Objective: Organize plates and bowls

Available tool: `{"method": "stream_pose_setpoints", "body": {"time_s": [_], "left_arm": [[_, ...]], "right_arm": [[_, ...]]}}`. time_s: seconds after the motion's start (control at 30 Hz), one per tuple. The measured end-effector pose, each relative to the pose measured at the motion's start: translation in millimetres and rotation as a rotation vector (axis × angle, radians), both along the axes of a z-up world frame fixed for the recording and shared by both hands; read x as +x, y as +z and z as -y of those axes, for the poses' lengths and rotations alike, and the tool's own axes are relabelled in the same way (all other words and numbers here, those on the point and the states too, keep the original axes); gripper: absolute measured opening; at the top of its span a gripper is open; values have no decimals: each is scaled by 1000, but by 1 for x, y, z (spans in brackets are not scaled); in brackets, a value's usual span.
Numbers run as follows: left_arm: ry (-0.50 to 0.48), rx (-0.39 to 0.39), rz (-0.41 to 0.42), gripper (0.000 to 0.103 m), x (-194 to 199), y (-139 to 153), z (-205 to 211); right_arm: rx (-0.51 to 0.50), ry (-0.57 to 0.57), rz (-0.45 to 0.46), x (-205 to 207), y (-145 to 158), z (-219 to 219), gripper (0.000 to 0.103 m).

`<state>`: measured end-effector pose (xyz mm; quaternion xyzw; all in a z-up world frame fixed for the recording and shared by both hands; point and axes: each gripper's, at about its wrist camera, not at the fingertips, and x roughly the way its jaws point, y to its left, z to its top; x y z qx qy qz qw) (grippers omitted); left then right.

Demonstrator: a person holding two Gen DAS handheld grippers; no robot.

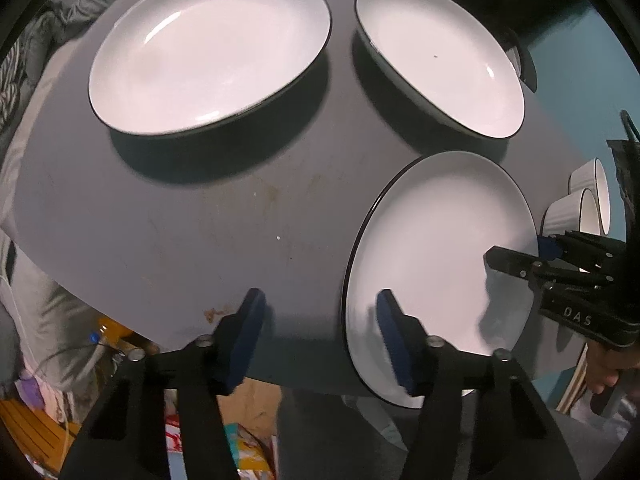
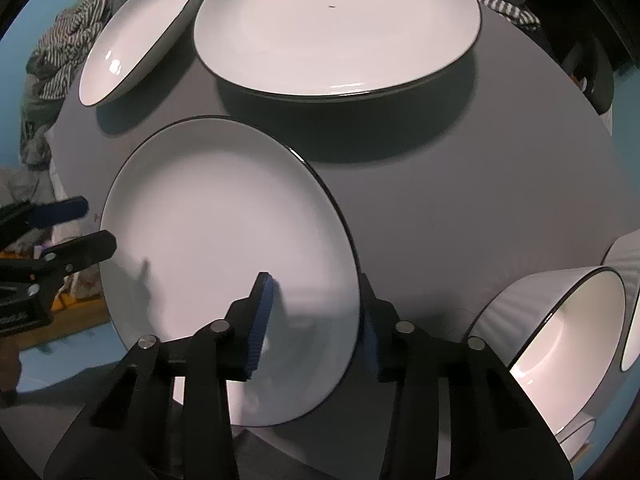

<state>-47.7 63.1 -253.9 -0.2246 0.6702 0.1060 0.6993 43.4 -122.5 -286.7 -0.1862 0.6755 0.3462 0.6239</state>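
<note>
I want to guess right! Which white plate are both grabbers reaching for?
The small flat plate at the table's near edge: a gripper straddles each side. The other two plates sit farther back, untouched.

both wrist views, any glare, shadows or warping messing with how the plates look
Left wrist view: fisheye bends the table edge into a curve, and a thin glare streak sits on the far-left plate. Right wrist view: the big far plate shows ring glare and casts a heavy dark shadow, while the near plate lies in dim gripper shade.
</note>
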Motion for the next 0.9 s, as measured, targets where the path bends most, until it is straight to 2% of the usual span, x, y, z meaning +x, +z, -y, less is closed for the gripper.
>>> {"method": "stream_pose_setpoints", "body": {"time_s": [0.07, 0.3, 0.57, 0.67, 0.8, 0.9], "left_arm": [[9, -18, -6, 47, 0, -4, -2], [30, -75, -15, 28, 5, -20, -2], [13, -86, -13, 21, 4, -27, 2], [8, -116, -18, 14, 4, -31, 3], [9, -112, -30, 13, 3, -35, 4], [7, -110, -32, 13, 3, -37, 3]], "right_arm": [[12, -15, -17, 4, -2, 5, 34], [25, -15, -54, 13, -8, 17, 33], [40, -61, -30, 2, 0, 18, 33], [38, -89, -60, -1, 5, 18, 33], [27, -93, -91, 5, 7, 20, 33], [13, -89, -103, 7, 9, 24, 27]]}}
